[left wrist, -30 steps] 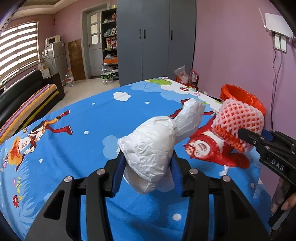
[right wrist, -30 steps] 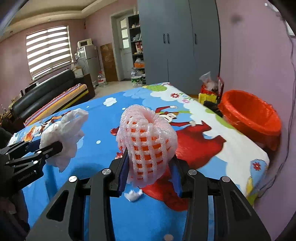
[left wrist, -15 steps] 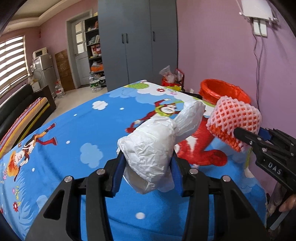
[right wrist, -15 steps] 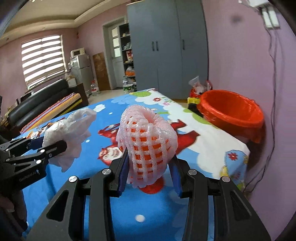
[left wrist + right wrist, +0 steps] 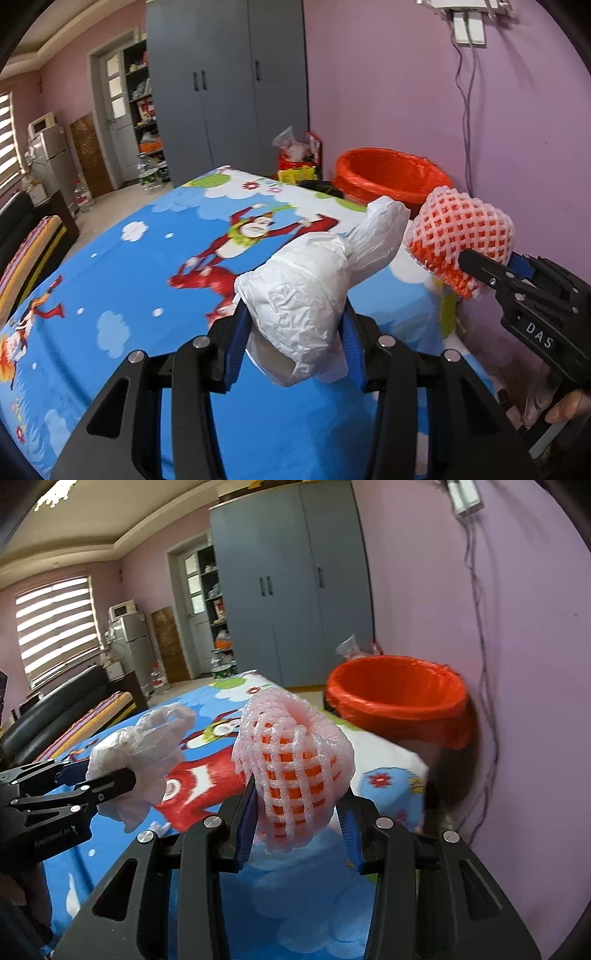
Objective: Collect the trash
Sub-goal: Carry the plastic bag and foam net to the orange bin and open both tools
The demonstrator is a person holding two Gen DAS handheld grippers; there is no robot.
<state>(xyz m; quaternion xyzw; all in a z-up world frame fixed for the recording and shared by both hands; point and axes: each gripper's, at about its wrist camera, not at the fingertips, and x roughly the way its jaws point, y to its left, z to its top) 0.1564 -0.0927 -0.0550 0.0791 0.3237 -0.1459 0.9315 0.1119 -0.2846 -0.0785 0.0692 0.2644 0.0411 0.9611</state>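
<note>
Left wrist view: the left claw (image 5: 293, 332) is clamped on a crumpled white plastic bag (image 5: 314, 291), its blue pads pressed into the wad from both sides. A second ago the orange-lined bin (image 5: 388, 177) sat small at the right edge, partly hidden behind the foam net; now it stands open and much larger beyond the far corner of the bed (image 5: 129, 280), against the purple wall. Both hands have swung toward it, so I judge the pick-up done and the carry to the bin well under way, with only the last reach and release left. The right claw (image 5: 476, 266) enters from the right, gripping a pink foam fruit net (image 5: 461, 240) which hangs past the bed's edge. The white letters "DAS" read on its black body. Beside the bin, some bags and a yellow crate sit on the floor; any print on them is too small to read.

Right wrist view: the right claw (image 5: 297, 805) is closed on the foam fruit net (image 5: 291, 771), which bulges above the pads. The bin (image 5: 399, 698) has grown here too, its mouth now ahead and slightly right, just past the bed's corner (image 5: 388, 771); the net is near it but not yet over the opening. The left claw (image 5: 122, 775) shows at the left with the plastic bag (image 5: 144, 746) clamped in it. Pale lettering on its body is too blurred to make out.
</note>
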